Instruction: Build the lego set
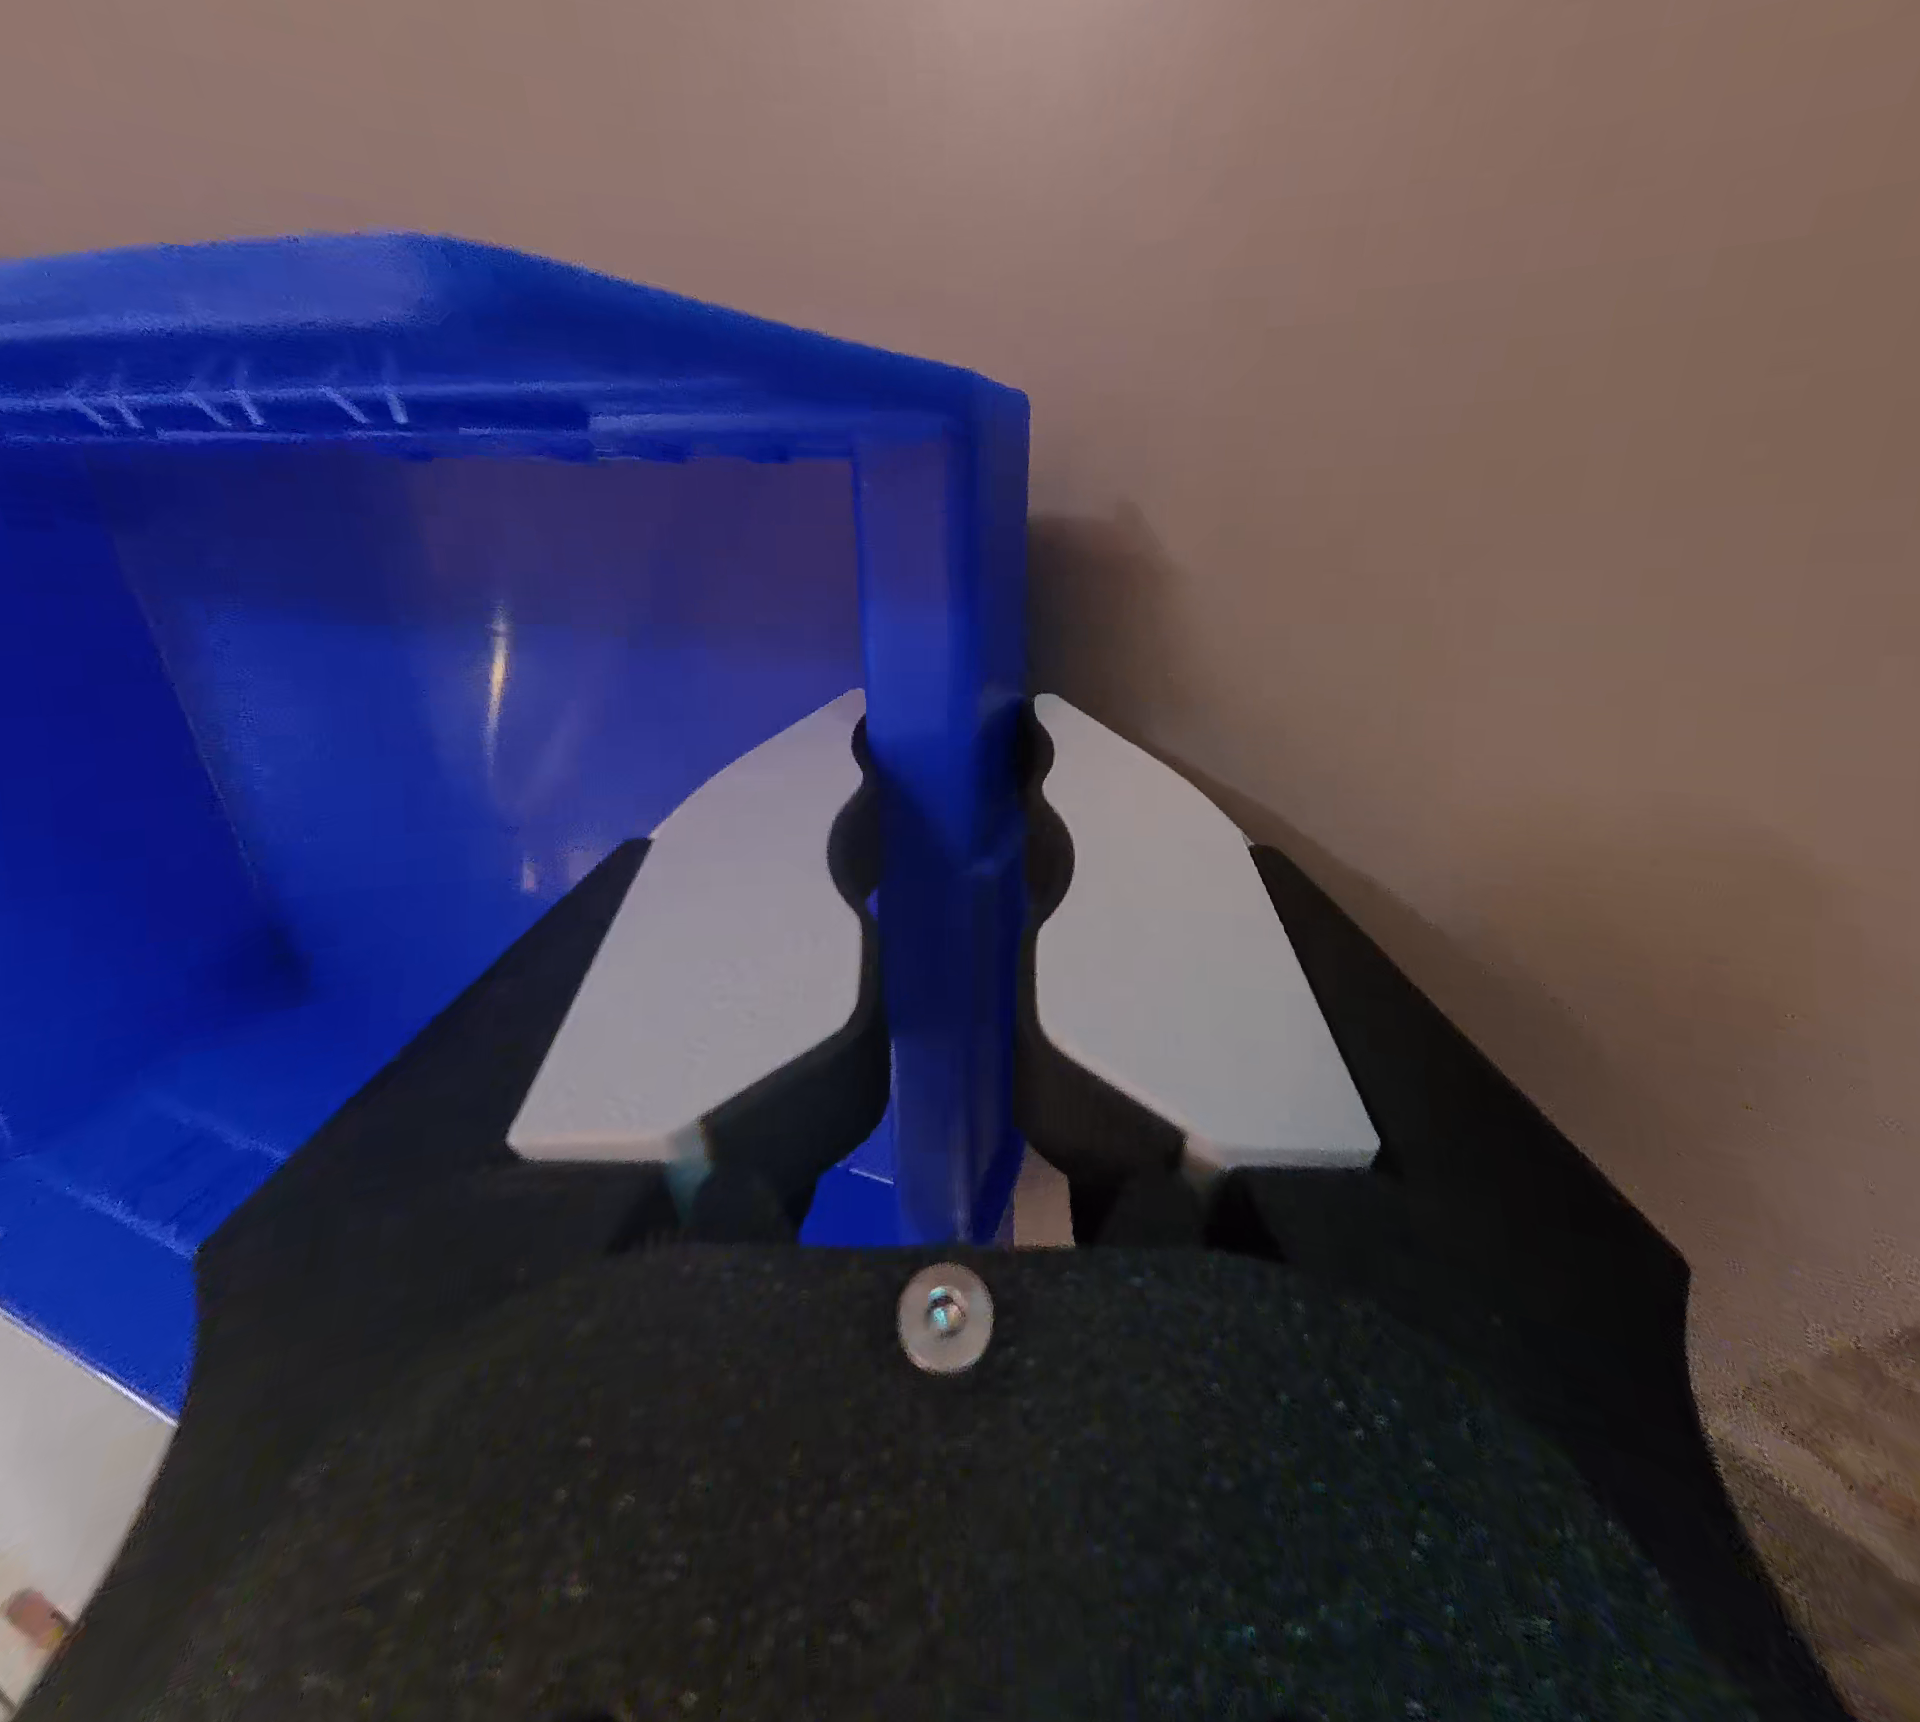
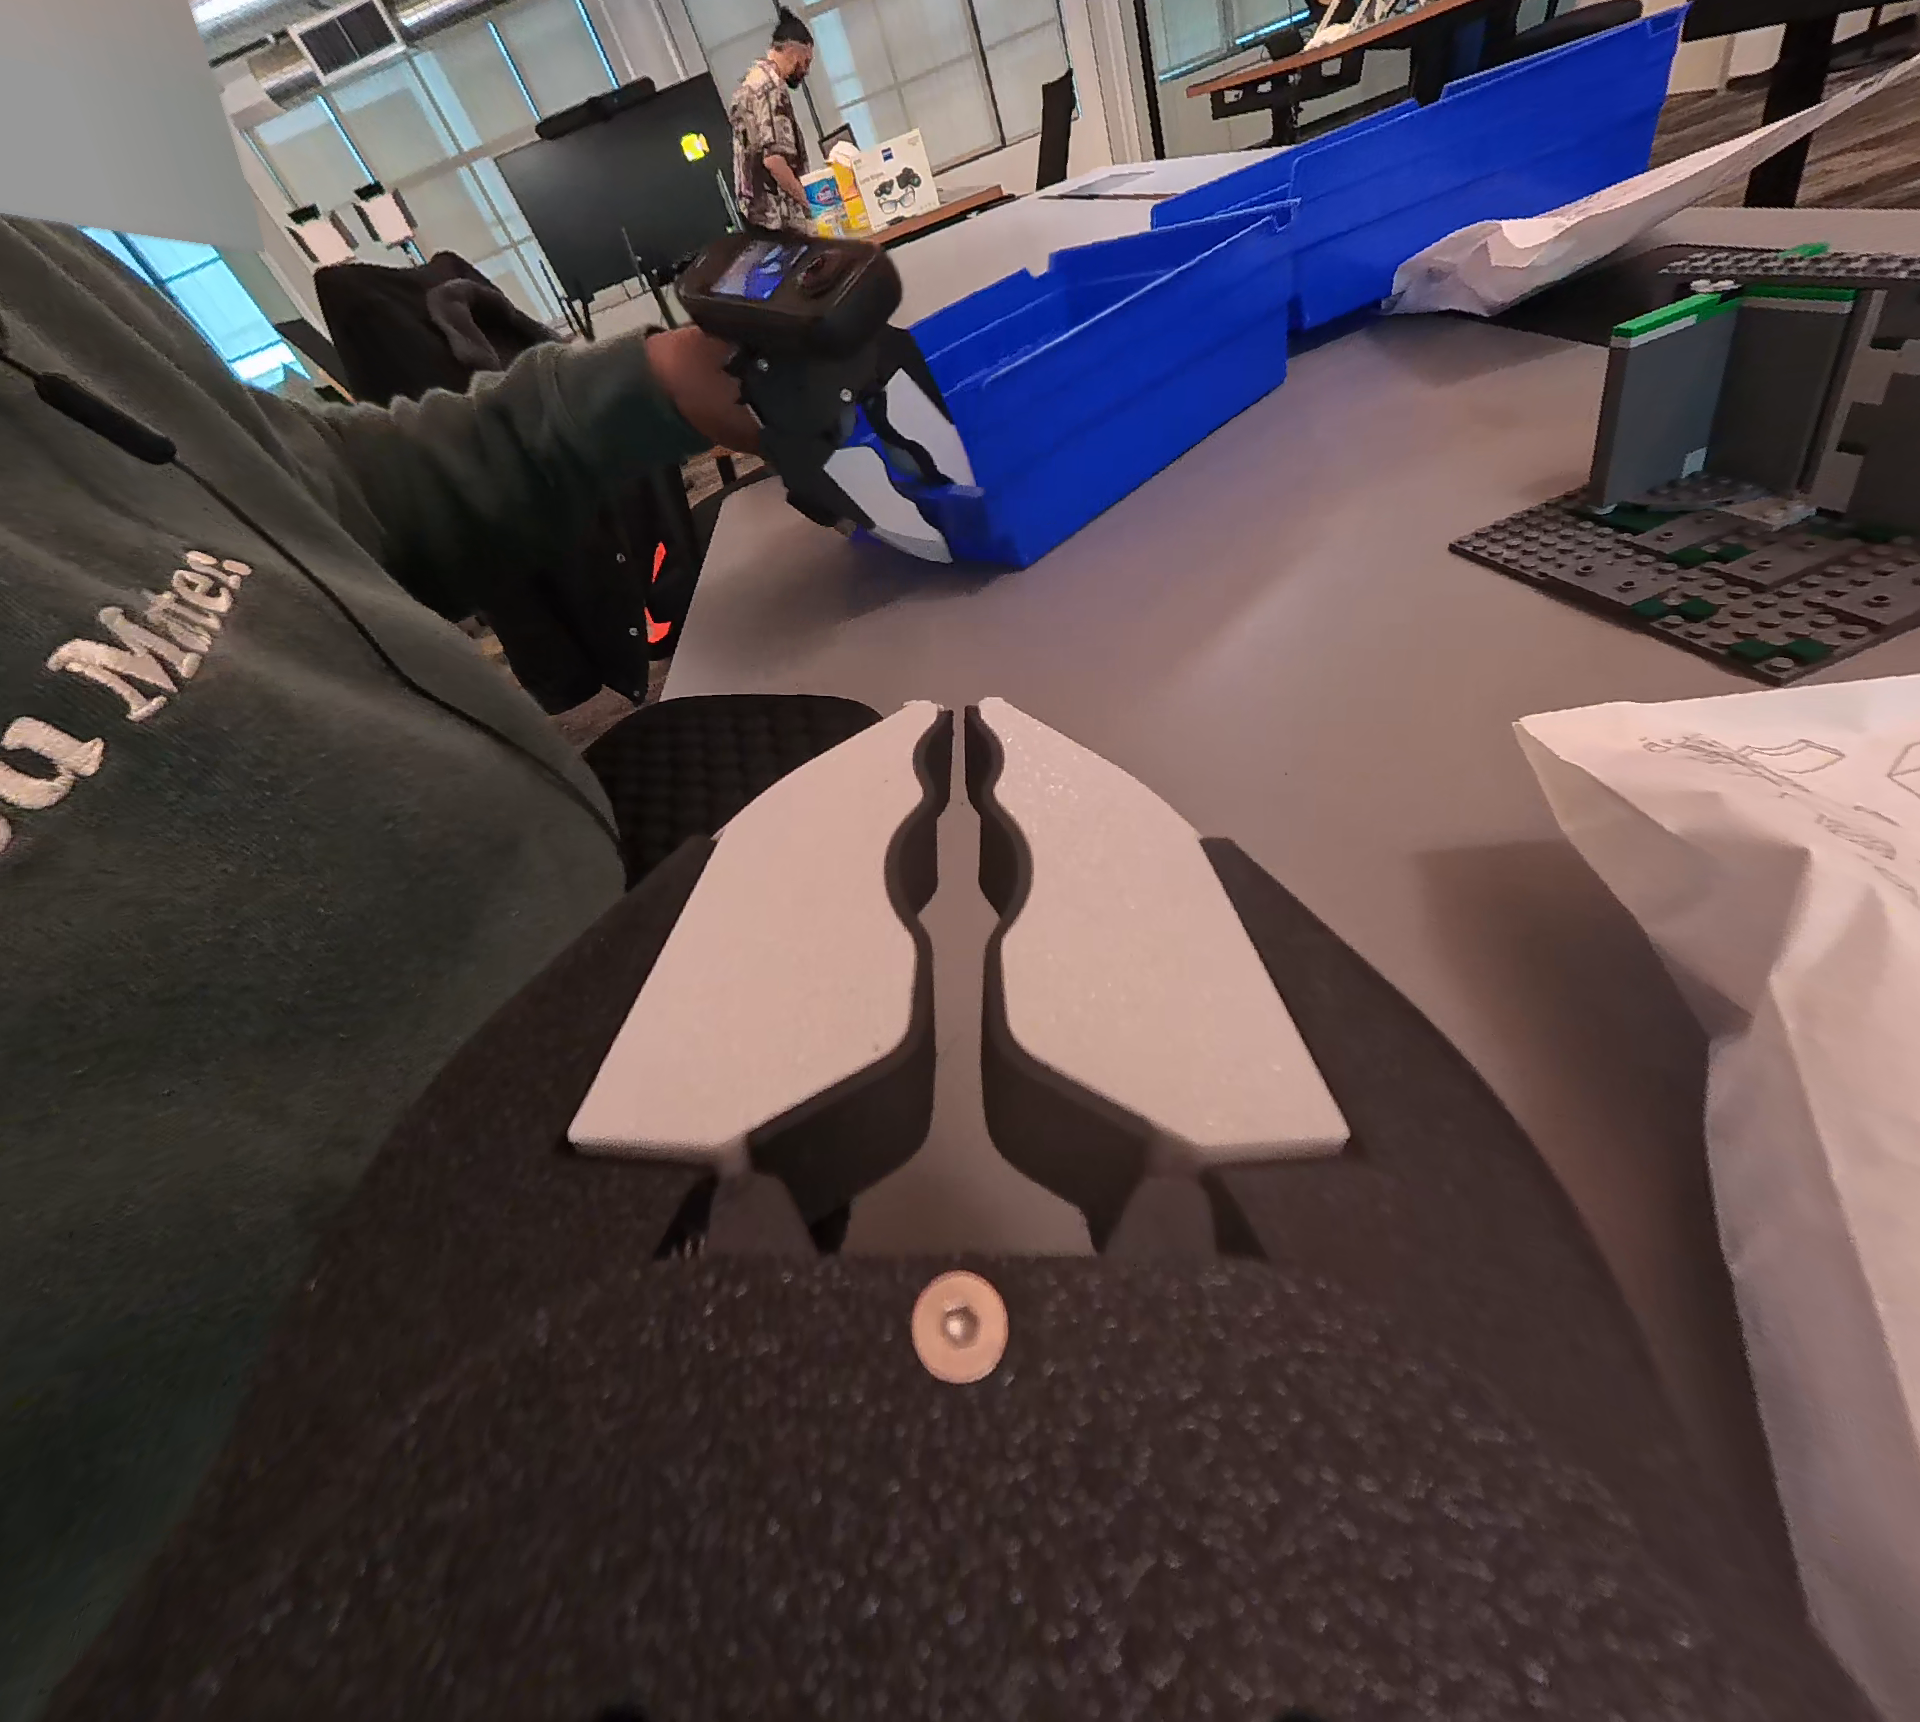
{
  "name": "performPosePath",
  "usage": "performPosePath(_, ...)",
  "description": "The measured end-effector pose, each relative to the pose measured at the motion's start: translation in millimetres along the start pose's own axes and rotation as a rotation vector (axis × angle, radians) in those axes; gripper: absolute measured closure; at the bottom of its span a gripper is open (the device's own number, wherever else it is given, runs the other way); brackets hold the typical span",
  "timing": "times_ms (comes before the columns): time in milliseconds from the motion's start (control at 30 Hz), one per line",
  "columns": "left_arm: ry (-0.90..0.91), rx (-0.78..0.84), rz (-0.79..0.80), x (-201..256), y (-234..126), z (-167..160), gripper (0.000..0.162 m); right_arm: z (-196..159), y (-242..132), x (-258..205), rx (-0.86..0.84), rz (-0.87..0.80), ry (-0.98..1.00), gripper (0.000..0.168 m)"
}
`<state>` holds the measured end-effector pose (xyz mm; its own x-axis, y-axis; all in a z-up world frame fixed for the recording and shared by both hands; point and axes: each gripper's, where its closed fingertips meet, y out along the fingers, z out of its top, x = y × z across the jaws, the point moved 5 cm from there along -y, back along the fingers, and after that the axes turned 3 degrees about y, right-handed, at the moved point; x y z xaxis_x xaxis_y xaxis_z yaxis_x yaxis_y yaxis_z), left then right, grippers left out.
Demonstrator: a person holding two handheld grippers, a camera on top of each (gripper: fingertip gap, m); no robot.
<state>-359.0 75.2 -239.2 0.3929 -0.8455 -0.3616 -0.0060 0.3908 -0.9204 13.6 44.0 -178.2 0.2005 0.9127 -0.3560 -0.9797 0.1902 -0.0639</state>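
Left wrist view: the left gripper (image 1: 948, 799) pinches the near corner wall of a blue bin (image 1: 436, 737), a plain wall close behind. Right wrist view: the right gripper (image 2: 958, 722) is pressed together, empty, over bare grey table (image 2: 1195, 654). The lego build (image 2: 1756, 509) sits at the far right, between white paper bags (image 2: 1766, 997), well apart from the bin.

White embroidered lettering crosses the person's green sweatshirt (image 2: 260, 737); printed boxes (image 2: 883, 181) stand far off.

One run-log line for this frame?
left gripper: shut on blue bin wall | right gripper: shut, empty, above table | lego build: untouched
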Motion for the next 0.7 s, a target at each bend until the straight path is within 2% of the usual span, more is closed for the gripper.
performPosePath(300, -0.252, -0.038, 0.102, -20, 17, 48, 0.137, 3, -2, -2, 0.014, 0.002, -0.003, 0.167)
performPosePath(700, -0.293, -0.034, 0.114, -20, 17, 50, 0.137, 7, -4, -8, 0.031, 0.012, -0.023, 0.167)
